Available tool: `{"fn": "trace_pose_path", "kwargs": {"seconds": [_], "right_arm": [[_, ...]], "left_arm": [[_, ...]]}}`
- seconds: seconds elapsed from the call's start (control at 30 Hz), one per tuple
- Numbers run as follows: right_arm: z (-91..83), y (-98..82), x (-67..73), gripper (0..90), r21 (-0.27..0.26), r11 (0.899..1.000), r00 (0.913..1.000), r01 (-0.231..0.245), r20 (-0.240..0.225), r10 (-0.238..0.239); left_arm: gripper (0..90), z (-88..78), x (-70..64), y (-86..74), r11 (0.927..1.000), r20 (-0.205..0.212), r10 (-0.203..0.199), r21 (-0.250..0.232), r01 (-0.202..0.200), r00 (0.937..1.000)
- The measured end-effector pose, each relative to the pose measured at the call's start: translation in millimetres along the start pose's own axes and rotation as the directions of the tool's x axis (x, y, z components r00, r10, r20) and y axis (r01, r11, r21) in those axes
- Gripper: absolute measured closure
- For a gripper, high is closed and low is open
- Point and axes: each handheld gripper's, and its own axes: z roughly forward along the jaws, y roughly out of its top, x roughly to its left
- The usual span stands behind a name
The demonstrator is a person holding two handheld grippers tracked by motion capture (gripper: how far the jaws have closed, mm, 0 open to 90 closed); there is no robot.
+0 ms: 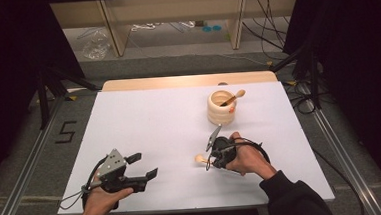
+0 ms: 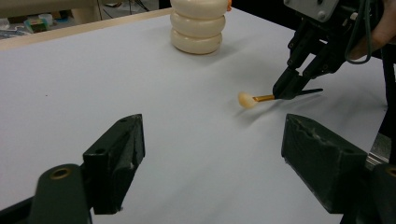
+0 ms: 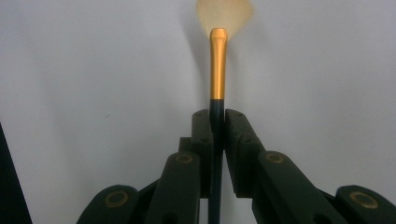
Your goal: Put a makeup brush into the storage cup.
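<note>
the white table (image 1: 144, 125) was the largest item, with a bare wooden strip along its far edge. grey floor surrounded it; at the table's 9 o'clock side a black mark reading "5" (image 1: 66, 132) lay on the floor. beyond the far edge stood a wooden frame (image 1: 116, 27) with loose cables and a clear plastic bag (image 1: 96, 45) on the floor.

at 1 o'clock from table centre stood a cream ribbed holder (image 1: 220, 107), upright, with one makeup brush (image 1: 233, 98) leaning out of it, bristle head up and to the right. nothing lay between the holder and the grippers.

the right gripper (image 1: 212, 156), at 5 o'clock from centre and near the holder, had its jaws pressed together on the dark handle of a second brush (image 3: 218, 65). in the right gripper view the gold ferrule and pale fan of bristles projected beyond the jaw tips. in the left gripper view the bristle head (image 2: 246, 100) sat at the table surface.

the left gripper (image 1: 144, 165), at 7 o'clock and well apart from the right, had its jaws spread wide and held nothing.

no brand or label text was legible.
</note>
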Motion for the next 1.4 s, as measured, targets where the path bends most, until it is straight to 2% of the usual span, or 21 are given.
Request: {"fn": "trace_pose_path", "kwargs": {"seconds": [0.17, 0.4, 0.63, 0.7, 0.8, 0.93, 0.97, 1.0, 1.03, 1.07, 1.1, 1.13, 1.17, 1.2, 1.23, 1.27, 1.3, 1.33, 1.37, 1.4], "right_arm": [[-7.7, -1.7, -4.4, 83.4, -0.063, 0.998, 0.9996, -0.015, 0.022, 0.017], [-15.9, -3.7, -8.7, 83.4, -0.123, 0.992, 0.9989, -0.031, 0.032, 0.035], [-26.7, -5.1, -14.4, 83.4, -0.212, 0.976, 0.9968, -0.041, 0.058, 0.054], [-29.2, -6.3, -17.2, 83.4, -0.26, 0.964, 0.9952, -0.047, 0.071, 0.067], [-33.4, -8.2, -19.6, 83.4, -0.304, 0.95, 0.9927, -0.066, 0.077, 0.093], [-37.5, -9.9, -22.3, 83.4, -0.342, 0.936, 0.9895, -0.078, 0.088, 0.115], [-38.6, -10.0, -23.7, 83.5, -0.359, 0.931, 0.9873, -0.069, 0.109, 0.116], [-40.9, -9.9, -24.1, 83.4, -0.363, 0.929, 0.9863, -0.073, 0.112, 0.121], [-43.0, -10.4, -25.5, 83.4, -0.38, 0.923, 0.9849, -0.062, 0.126, 0.118], [-45.7, -10.4, -25.5, 83.4, -0.393, 0.916, 0.9838, -0.076, 0.121, 0.133], [-48.0, -10.8, -26.8, 83.4, -0.402, 0.913, 0.9817, -0.071, 0.134, 0.135], [-50.1, -11.9, -28.8, 83.4, -0.43, 0.901, 0.9805, -0.053, 0.149, 0.129], [-53.2, -12.7, -29.7, 83.4, -0.442, 0.895, 0.9789, -0.059, 0.15, 0.139], [-55.1, -13.6, -31.4, 83.4, -0.464, 0.884, 0.9771, -0.061, 0.153, 0.148], [-57.6, -14.5, -32.8, 83.4, -0.468, 0.881, 0.9766, -0.065, 0.152, 0.152], [-57.7, -15.2, -34.8, 83.4, -0.482, 0.874, 0.9756, -0.064, 0.154, 0.156], [-59.1, -16.3, -36.6, 83.4, -0.485, 0.871, 0.9777, -0.076, 0.135, 0.161], [-60.2, -17.5, -38.2, 83.4, -0.498, 0.863, 0.9737, -0.077, 0.148, 0.173], [-60.3, -18.3, -39.9, 83.4, -0.505, 0.86, 0.9736, -0.077, 0.147, 0.174], [-60.9, -19.1, -40.9, 83.4, -0.52, 0.85, 0.9738, -0.087, 0.135, 0.183]], "left_arm": [[21.2, -0.1, 0.1, 0.1, 1.0, 0.0, 0.0, 0.0, 0.0, 1.0], [21.2, -0.4, 0.5, 0.1, 1.0, 0.0, 0.001, 0.001, -0.001, 1.0], [21.2, 0.4, 0.7, -0.1, 1.0, 0.003, 0.0, -0.003, 0.0, 1.0], [21.2, -0.4, 0.7, 0.1, 1.0, -0.002, 0.001, 0.002, -0.001, 1.0], [21.2, 0.3, 0.9, 0.0, 1.0, 0.001, -0.003, -0.005, 0.003, 1.0], [21.2, -0.1, 0.8, 0.2, 1.0, -0.002, -0.003, 0.0, 0.003, 1.0], [21.2, -0.2, 1.1, 0.2, 1.0, -0.001, -0.003, 0.0, 0.003, 1.0], [21.2, -0.2, 1.0, 0.1, 1.0, -0.001, -0.005, -0.001, 0.005, 1.0], [21.2, -0.2, 1.1, 0.1, 1.0, -0.001, -0.004, -0.001, 0.004, 1.0], [21.2, -0.2, 1.1, 0.1, 1.0, -0.002, -0.004, -0.001, 0.004, 1.0], [21.2, -0.4, 1.5, 0.1, 1.0, -0.002, 0.0, 0.003, 0.0, 1.0], [21.2, -0.5, 1.4, 0.1, 1.0, -0.002, 0.0, 0.003, 0.0, 1.0], [21.3, -0.4, 1.4, 0.1, 1.0, -0.002, -0.001, 0.003, 0.001, 1.0], [21.2, -0.1, 1.3, 0.1, 1.0, -0.003, -0.002, 0.002, 0.002, 1.0], [21.2, 0.1, 1.2, 0.2, 1.0, -0.004, -0.003, 0.003, 0.003, 1.0], [21.2, 0.4, 0.9, 0.3, 1.0, -0.004, -0.004, 0.002, 0.004, 1.0], [21.2, 0.9, 0.9, 0.3, 1.0, -0.002, -0.003, 0.004, 0.003, 1.0], [21.2, 1.3, 0.4, 0.2, 1.0, -0.001, -0.005, 0.001, 0.005, 1.0], [21.2, 1.6, 0.5, 0.1, 1.0, 0.003, -0.004, 0.0, 0.004, 1.0], [21.2, 1.8, 0.7, 0.1, 1.0, 0.006, -0.005, -0.001, 0.005, 1.0]]}}
